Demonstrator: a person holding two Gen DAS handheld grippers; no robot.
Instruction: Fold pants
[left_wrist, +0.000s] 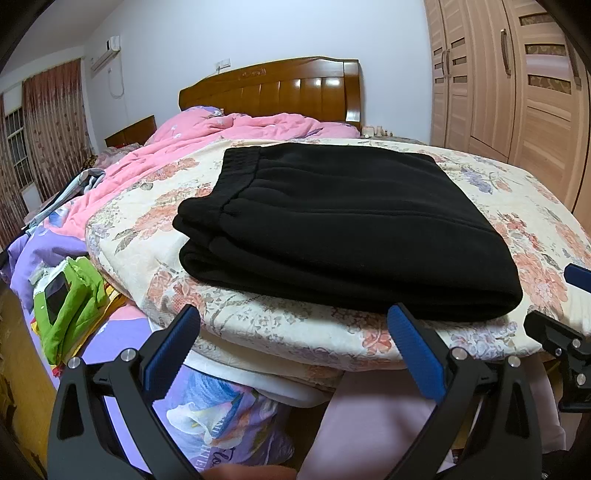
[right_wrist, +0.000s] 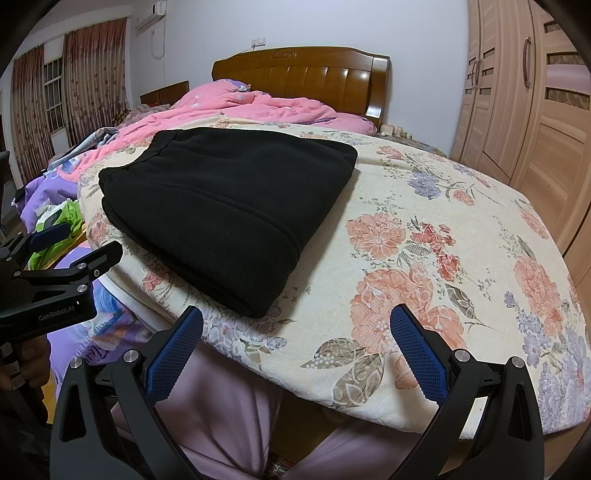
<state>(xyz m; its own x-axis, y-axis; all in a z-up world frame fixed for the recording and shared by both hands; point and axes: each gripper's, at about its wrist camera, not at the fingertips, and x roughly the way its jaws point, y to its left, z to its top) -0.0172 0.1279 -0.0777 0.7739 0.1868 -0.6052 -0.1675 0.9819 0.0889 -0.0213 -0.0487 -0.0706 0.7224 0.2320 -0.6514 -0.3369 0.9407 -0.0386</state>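
Black pants (left_wrist: 332, 225) lie folded into a thick rectangle on a cream floral quilt (left_wrist: 258, 325), waistband at the far left. In the right wrist view the same pants (right_wrist: 229, 206) sit left of centre. My left gripper (left_wrist: 293, 321) is open, held just off the quilt's near edge in front of the fold, touching nothing. My right gripper (right_wrist: 295, 325) is open too, hovering at the near edge to the right of the pants, with nothing between its blue pads (right_wrist: 417, 354). The left gripper (right_wrist: 70, 243) also shows at the left of the right wrist view.
A pink duvet (left_wrist: 207, 136) is bunched toward the wooden headboard (left_wrist: 273, 88). Green cloth and a device (left_wrist: 70, 295) lie on purple bedding at the left. A wardrobe (left_wrist: 517, 92) stands on the right. The person's pale trousers (right_wrist: 221, 413) are below the bed edge.
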